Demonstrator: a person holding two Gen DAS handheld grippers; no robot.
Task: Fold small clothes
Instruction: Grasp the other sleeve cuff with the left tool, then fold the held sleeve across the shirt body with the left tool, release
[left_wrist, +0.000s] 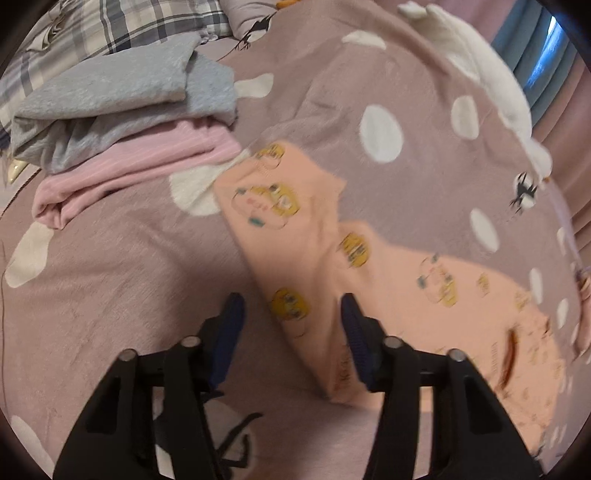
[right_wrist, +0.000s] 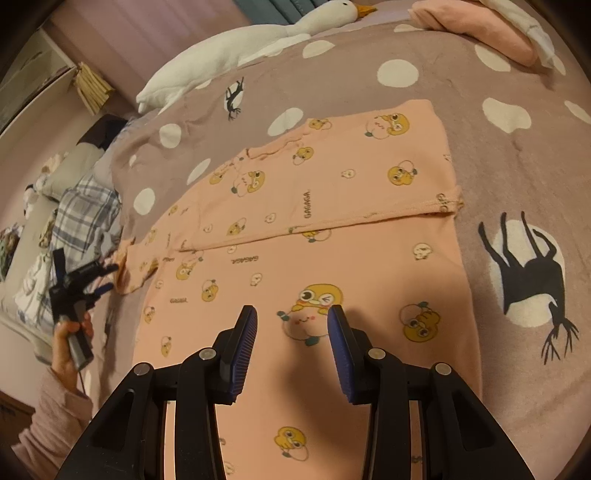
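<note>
Here, the peach printed garment (right_wrist: 332, 229) lies flat mid-frame on the dotted bed cover (right_wrist: 517, 166). Right tongs (right_wrist: 291, 314) hover above it, parted, empty; left tongs (left_wrist: 291, 299) straddle its sleeve, ungripped.

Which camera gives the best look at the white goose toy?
The right wrist view: the goose toy lies along the bed's far edge, with its head and orange beak sharp. The left wrist view catches only part of its white body at the upper right, without the head.

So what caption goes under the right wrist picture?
Open right tongs hover over the peach cartoon-print shirt spread on the spotted bedspread.
</note>
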